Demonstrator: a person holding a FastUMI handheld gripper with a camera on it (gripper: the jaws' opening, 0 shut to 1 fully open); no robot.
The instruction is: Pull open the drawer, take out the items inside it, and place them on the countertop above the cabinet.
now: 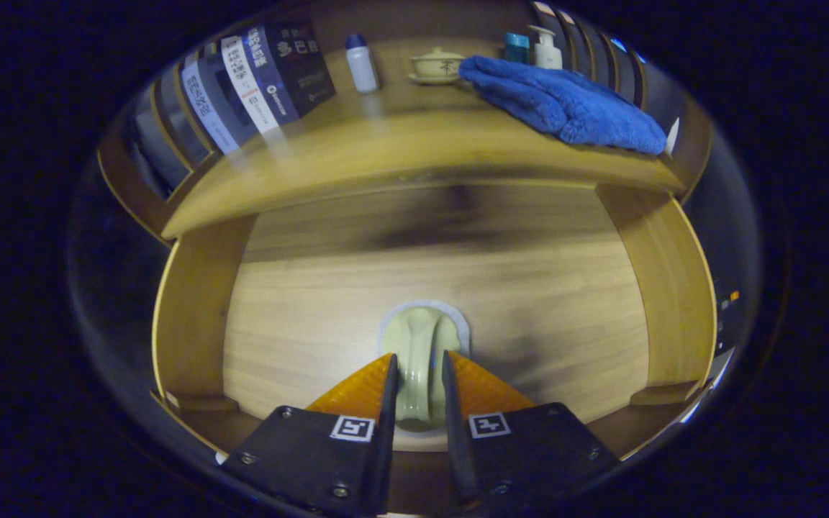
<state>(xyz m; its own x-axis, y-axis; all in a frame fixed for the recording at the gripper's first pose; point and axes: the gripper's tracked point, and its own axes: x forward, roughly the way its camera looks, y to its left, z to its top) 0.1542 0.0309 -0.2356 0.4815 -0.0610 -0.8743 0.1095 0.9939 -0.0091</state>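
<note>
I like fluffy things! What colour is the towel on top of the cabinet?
Blue. The towel shows best in the gripper view.

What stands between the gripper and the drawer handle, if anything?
Nothing visible does. The pale green handle already sits between the two fingers of the gripper, on the wooden drawer front. Whether both fingers press on it cannot be told.
</note>
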